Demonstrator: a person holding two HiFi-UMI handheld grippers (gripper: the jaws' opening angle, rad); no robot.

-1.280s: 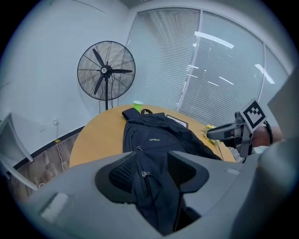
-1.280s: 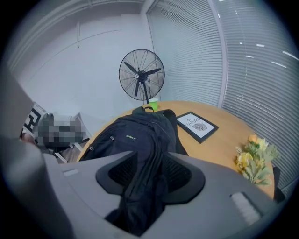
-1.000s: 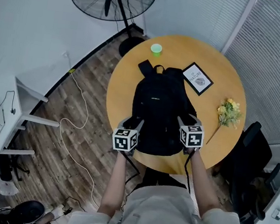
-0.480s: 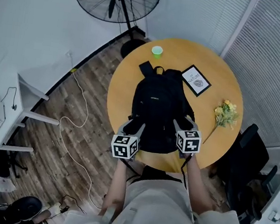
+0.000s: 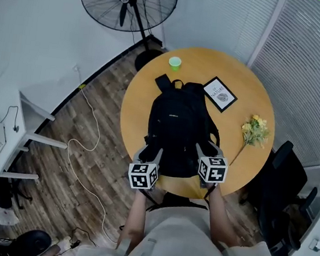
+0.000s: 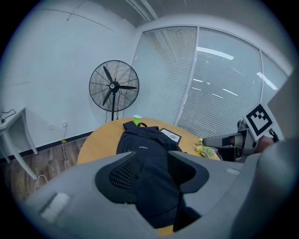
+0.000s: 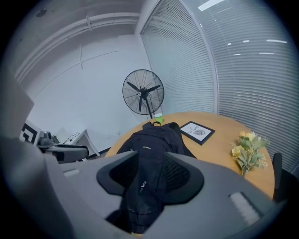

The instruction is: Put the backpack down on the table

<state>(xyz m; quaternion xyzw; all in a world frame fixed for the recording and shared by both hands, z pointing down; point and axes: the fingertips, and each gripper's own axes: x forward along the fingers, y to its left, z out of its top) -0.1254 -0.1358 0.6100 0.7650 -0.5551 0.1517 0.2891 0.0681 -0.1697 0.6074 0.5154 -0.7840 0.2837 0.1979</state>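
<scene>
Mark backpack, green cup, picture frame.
backpack (image 5: 177, 127), head view, middle of its front panel.
green cup (image 5: 175, 62), head view, its open top.
picture frame (image 5: 219, 94), head view, centre of the print.

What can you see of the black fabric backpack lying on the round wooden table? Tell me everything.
The black fabric backpack lies flat, front up, on the round wooden table, wholly on the tabletop with its bottom near the person's edge. Its top, with a carry loop and one strap sticking out, points toward the small green cup without touching it. A small pale logo marks the front.
</scene>
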